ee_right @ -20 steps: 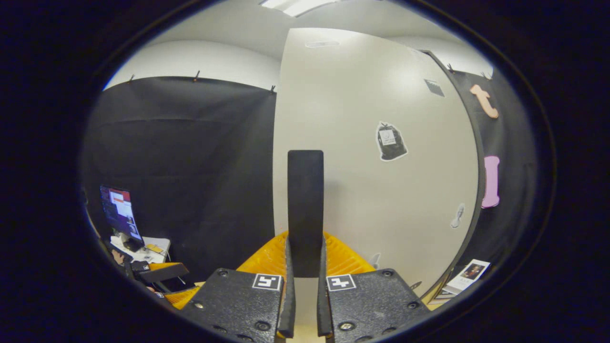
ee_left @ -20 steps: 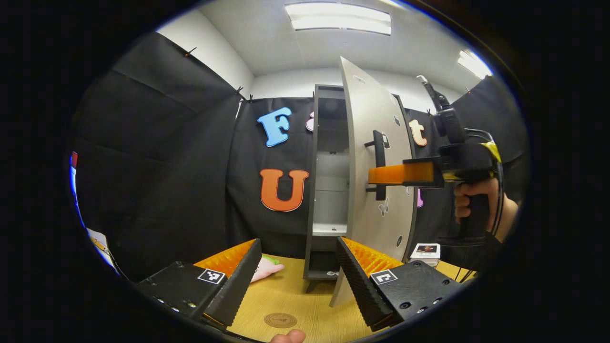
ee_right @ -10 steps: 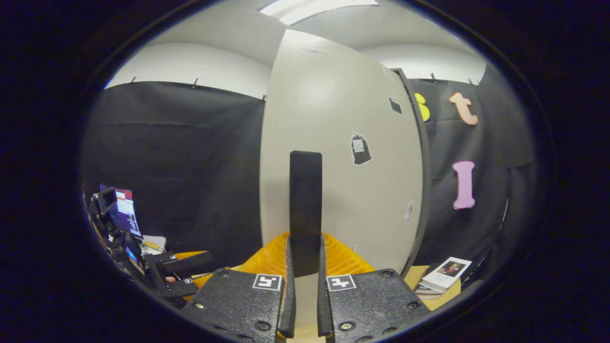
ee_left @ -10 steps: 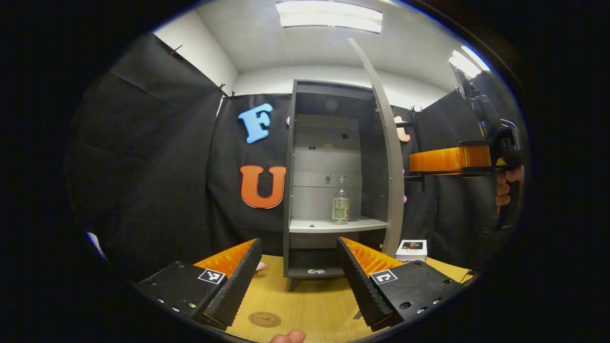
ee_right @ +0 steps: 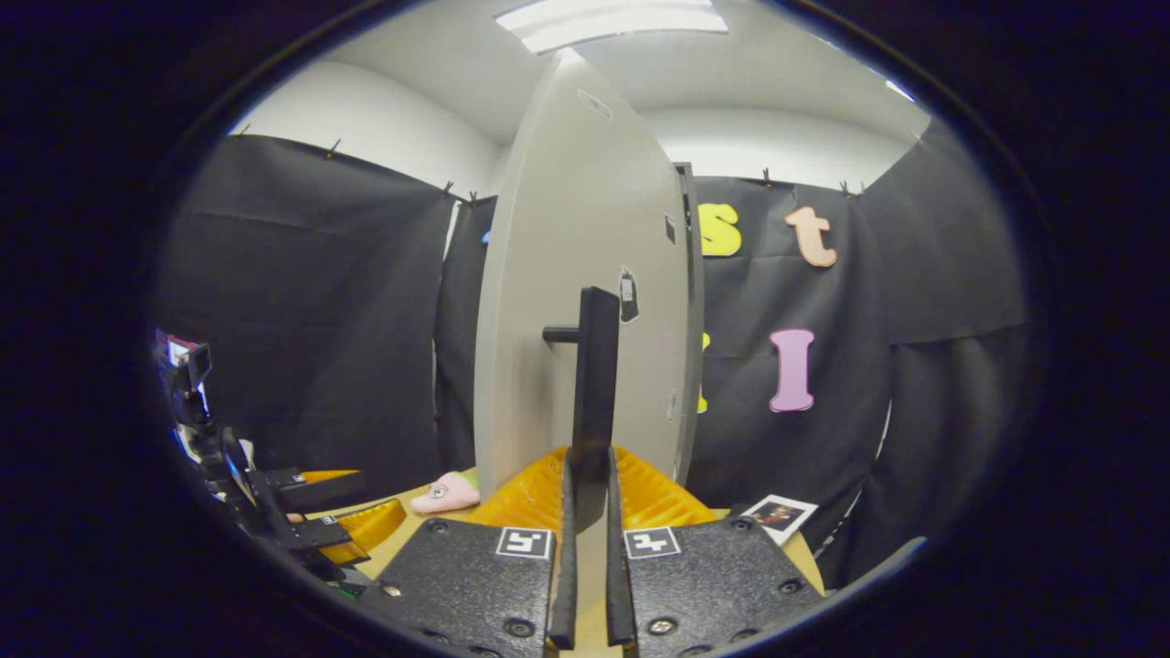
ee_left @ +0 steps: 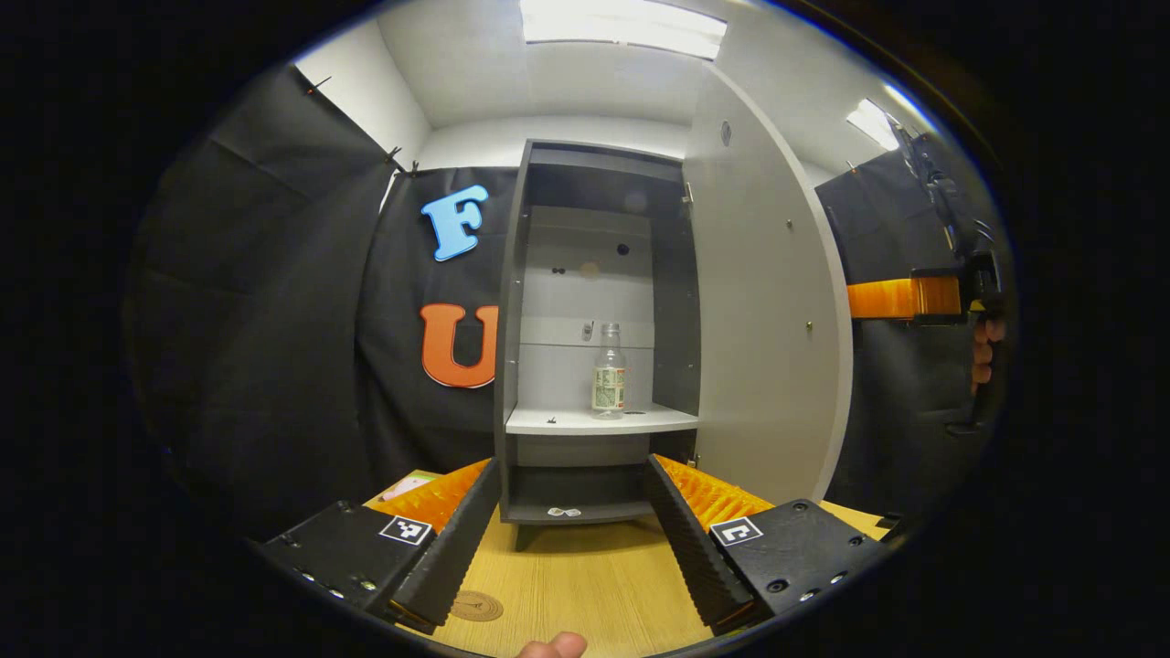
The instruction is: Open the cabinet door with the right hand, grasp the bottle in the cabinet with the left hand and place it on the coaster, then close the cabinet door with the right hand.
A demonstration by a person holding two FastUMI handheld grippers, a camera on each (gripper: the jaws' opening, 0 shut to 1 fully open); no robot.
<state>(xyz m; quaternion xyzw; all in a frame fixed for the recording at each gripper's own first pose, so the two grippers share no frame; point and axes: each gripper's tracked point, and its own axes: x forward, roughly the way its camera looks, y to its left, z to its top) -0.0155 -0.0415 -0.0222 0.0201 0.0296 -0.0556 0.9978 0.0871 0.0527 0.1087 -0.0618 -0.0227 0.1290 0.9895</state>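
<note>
The dark cabinet (ee_left: 512, 302) stands with its pale door (ee_left: 768, 320) swung wide to the right. A clear bottle (ee_left: 609, 370) with a label stands upright on the middle shelf (ee_left: 558, 420). My left gripper (ee_left: 571, 525) is open, low over the wooden table and short of the cabinet, holding nothing. A round coaster (ee_left: 476, 605) lies on the table near its left finger. My right gripper (ee_right: 585, 475) is shut on the door's black vertical handle (ee_right: 594, 375). That same right gripper (ee_left: 900, 297) shows past the door's edge, with a hand on its grip.
A pink soft toy (ee_right: 443, 493) lies on the table left of the door (ee_right: 585, 274). A small photo booklet (ee_right: 777, 514) lies at the right by the black wall. The left gripper (ee_right: 311, 512) and a monitor stand show at the far left.
The door has swung from half open to wide open with my right gripper still on its handle. The bottle on the shelf has come into view. My left gripper stays open.
</note>
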